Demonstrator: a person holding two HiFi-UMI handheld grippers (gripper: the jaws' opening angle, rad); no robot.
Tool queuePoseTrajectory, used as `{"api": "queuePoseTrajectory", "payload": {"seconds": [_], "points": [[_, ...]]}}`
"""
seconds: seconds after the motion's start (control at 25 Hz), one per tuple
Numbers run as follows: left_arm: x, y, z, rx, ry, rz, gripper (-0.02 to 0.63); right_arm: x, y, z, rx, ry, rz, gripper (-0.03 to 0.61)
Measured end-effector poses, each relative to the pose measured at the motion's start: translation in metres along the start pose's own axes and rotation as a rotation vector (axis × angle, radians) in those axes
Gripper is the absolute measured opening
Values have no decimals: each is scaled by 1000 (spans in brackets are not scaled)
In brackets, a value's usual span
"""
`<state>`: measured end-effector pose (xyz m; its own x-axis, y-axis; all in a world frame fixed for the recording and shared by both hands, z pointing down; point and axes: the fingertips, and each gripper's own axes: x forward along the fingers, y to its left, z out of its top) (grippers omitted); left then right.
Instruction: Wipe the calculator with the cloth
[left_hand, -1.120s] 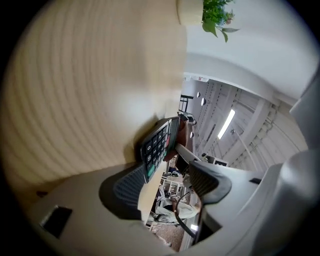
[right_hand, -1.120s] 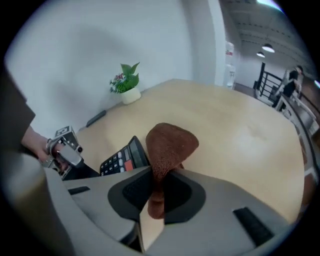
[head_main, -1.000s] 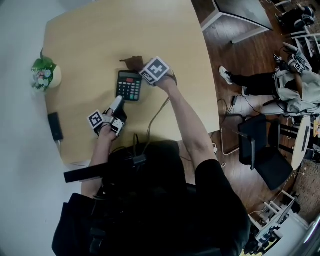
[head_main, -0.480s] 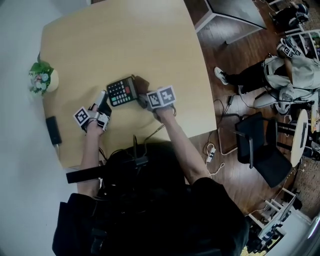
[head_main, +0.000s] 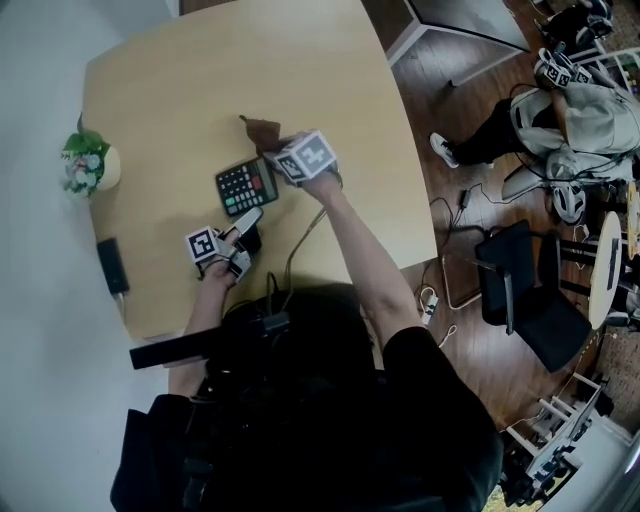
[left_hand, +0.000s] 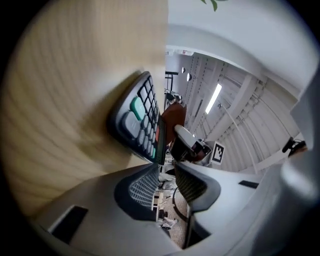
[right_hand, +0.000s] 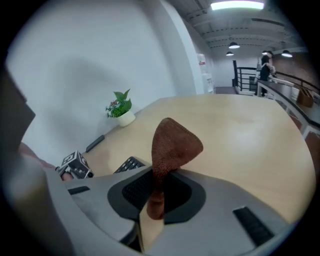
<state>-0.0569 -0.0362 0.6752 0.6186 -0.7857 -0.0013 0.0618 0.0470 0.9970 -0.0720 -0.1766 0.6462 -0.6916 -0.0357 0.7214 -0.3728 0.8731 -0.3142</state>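
The black calculator (head_main: 246, 186) lies askew on the wooden table (head_main: 180, 90), keys up. My right gripper (head_main: 275, 146) hovers at its upper right corner, shut on the brown cloth (head_main: 262, 128), which sticks up from between the pads (right_hand: 170, 145). My left gripper (head_main: 249, 216) lies level at the calculator's near edge. Its jaws have just been closing and now stand a narrow gap apart (left_hand: 167, 175) with nothing between them. The calculator (left_hand: 140, 125) sits just ahead of the left pad (left_hand: 145, 187).
A small potted plant (head_main: 88, 160) and a flat black device (head_main: 110, 265) sit by the table's left edge. Cables trail off the near edge. On the floor to the right are a black chair (head_main: 520, 290) and a seated person (head_main: 560, 120).
The calculator has turned from square to askew. The right gripper swept towards me with the cloth, then back to the far corner. The left gripper went to the calculator's left, then returned to its near edge.
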Motion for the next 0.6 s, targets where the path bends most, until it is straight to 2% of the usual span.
{"api": "queuePoseTrajectory", "payload": {"seconds": [0.12,0.32,0.52,0.6], "points": [[-1,4,11,-5,-32,-1,90,7,10,-15,-37,60,14,48],[-2,4,13,1,-40,-3,40,-16,33,-55,48,53,9,48],[-2,1,15,14,-38,-23,15,-34,81,-121,107,118,38,48],[-1,1,16,27,-34,-30,2,-39,87,-135,123,132,49,48]]}}
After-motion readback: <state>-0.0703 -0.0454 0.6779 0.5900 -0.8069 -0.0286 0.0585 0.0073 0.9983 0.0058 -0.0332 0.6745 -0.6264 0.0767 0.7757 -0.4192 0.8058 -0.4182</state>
